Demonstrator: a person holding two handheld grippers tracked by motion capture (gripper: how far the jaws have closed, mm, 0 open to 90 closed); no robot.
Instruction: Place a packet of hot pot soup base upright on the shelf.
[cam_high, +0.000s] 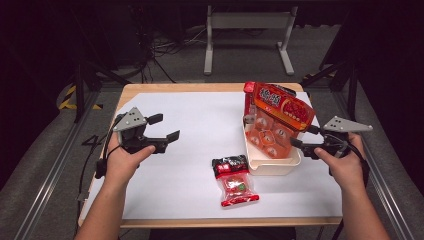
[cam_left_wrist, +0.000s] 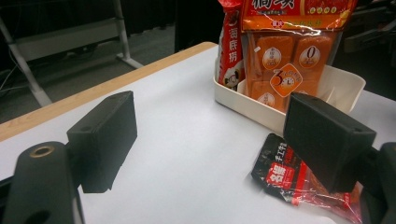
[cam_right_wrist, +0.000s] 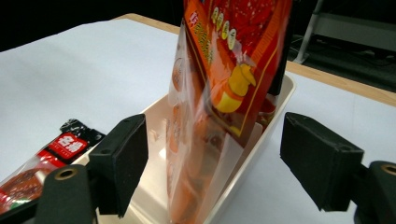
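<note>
The orange snack bag is standing upright in the cream bin, leaning toward the far right; its lower end is sitting hidden behind the bin wall, and in the right gripper view its top is running off the frame. A narrower red packet is standing in the bin beside it, its top cut off in the left gripper view and its print too small to read. The right gripper is sitting at the bin's right side with its jaws spread wide and nothing between the pads; in the right gripper view the orange snack bag is rising in the gap between the two jaws, edge-on, apart from both pads as far as can be judged. The left gripper is hovering over the white table cover, well apart from the bin, jaws likewise gaping and empty. A small red-and-black pouch is lying flat on the cover just in front of the bin, its upper corner close to the bin wall; in the left gripper view the right-hand jaw is covering part of it. Open cover is stretching from the left gripper across to the bin. The bin is standing near the table's right edge, and the pouch is lying near the front edge.
</note>
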